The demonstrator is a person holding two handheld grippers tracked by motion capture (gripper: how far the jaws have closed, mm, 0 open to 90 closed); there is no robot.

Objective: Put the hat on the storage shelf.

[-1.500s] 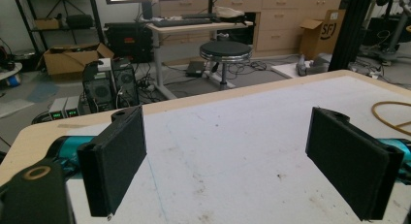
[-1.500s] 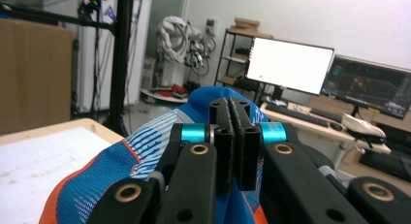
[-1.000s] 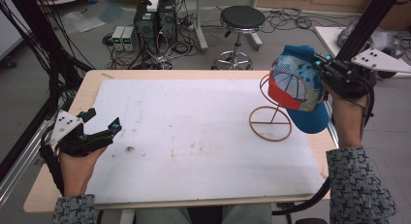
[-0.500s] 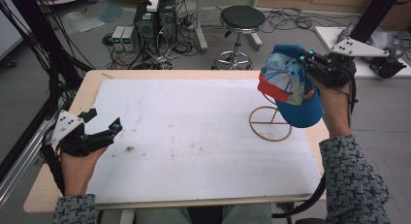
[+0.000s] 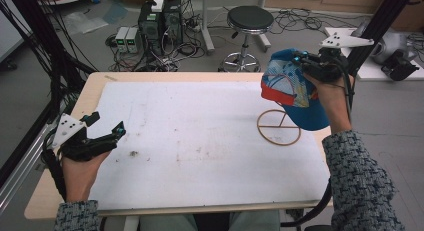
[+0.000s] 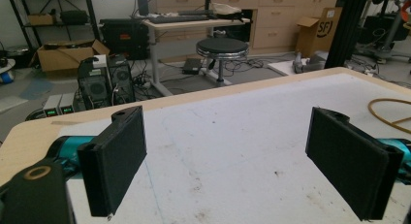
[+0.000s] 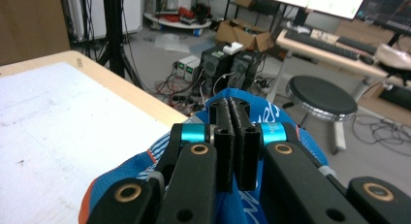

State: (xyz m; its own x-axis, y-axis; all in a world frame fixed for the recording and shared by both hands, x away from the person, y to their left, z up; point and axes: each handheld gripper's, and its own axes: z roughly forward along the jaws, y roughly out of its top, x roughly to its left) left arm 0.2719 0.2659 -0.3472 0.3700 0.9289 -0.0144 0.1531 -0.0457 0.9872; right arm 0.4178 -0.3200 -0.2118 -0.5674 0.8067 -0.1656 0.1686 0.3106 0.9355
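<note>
A blue cap (image 5: 292,93) with a red brim hangs over the right side of the table, my right gripper (image 5: 301,58) shut on its crown. In the right gripper view the two jaws (image 7: 231,106) meet on the blue fabric (image 7: 259,118). Just below the cap, the ring base of a thin wooden stand (image 5: 278,127) lies on the white mat (image 5: 200,141); the cap hides its upright part. Whether the cap touches the stand I cannot tell. My left gripper (image 5: 107,123) rests at the table's left side, open, with nothing between its pads (image 6: 228,118). The stand's ring (image 6: 387,107) lies far to its right.
The mat covers most of the wooden table (image 5: 95,86). Behind the far edge stand a black stool (image 5: 248,21) and computer cases (image 5: 160,18) among cables. Black frame posts (image 5: 377,26) rise at the back right and along the left.
My right hand has carried the cap to the left, from beyond the table's right edge to above the stand. The left gripper has stayed where it was.
</note>
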